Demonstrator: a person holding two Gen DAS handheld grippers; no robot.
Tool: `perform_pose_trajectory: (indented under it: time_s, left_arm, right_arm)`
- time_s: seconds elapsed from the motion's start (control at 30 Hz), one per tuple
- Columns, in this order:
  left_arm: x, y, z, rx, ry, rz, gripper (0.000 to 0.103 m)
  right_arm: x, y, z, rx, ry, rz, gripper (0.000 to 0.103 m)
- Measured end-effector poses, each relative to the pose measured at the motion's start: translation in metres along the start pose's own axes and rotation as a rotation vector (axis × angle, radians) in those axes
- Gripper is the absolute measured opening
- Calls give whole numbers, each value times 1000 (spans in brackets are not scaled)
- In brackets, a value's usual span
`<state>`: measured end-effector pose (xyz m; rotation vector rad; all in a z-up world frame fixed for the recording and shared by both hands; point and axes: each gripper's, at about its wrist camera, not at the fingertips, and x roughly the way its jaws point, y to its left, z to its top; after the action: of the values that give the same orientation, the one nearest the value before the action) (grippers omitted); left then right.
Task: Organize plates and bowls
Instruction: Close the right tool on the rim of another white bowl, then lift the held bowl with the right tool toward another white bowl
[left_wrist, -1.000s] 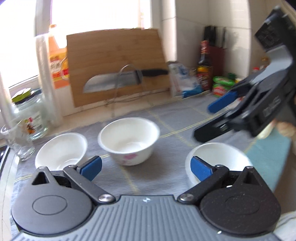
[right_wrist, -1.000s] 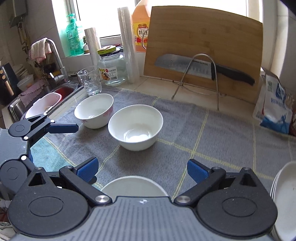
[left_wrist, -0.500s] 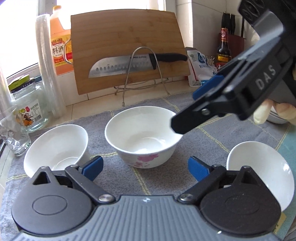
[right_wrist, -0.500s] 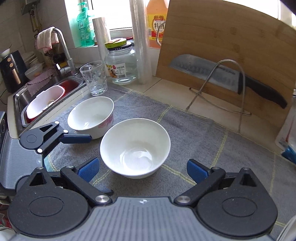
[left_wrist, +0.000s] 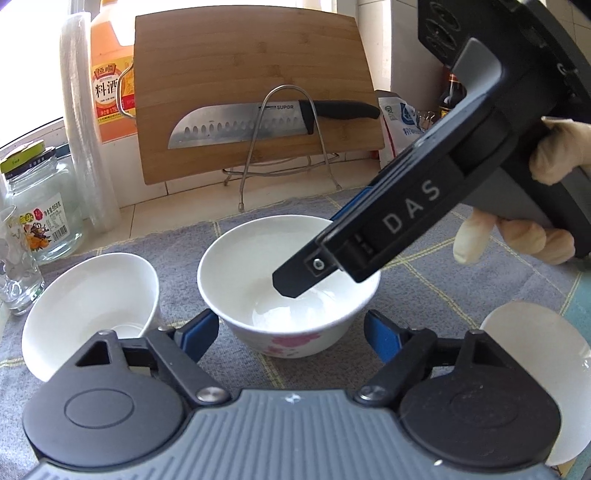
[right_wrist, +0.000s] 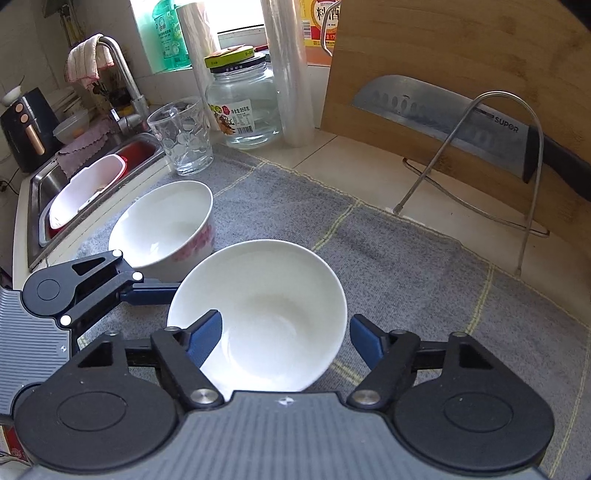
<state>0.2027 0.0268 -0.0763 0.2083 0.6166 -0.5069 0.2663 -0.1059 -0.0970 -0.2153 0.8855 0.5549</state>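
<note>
Three white bowls stand on a grey cloth. The middle bowl (left_wrist: 288, 280) has a pink flower print and sits between my open left gripper's (left_wrist: 290, 328) blue pads. My right gripper (right_wrist: 286, 334) is open around this same bowl (right_wrist: 266, 314): one finger is inside it, the other outside its rim. In the left wrist view the right gripper's finger (left_wrist: 332, 254) dips into the bowl. A second flowered bowl (right_wrist: 162, 225) stands to the left, also in the left wrist view (left_wrist: 88, 306). A third bowl (left_wrist: 532, 354) is at the right.
A cutting board (left_wrist: 255, 92) leans at the back with a knife (left_wrist: 273, 122) on a wire stand. A glass (right_wrist: 183, 134), a jar (right_wrist: 243, 99) and a wrap roll (right_wrist: 288, 70) stand at the left back. The sink (right_wrist: 92, 181) lies at far left.
Both grippers have moved in on the middle bowl. The right gripper has come down so one finger is inside it. The bowl has not moved.
</note>
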Motion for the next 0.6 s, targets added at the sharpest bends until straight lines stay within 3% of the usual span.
perform_pose_trajectory:
  time_s: [0.6]
  left_arm:
    - [1, -1, 4, 10, 19, 7, 83]
  right_arm:
    - [2, -10, 7, 74, 6, 46, 73]
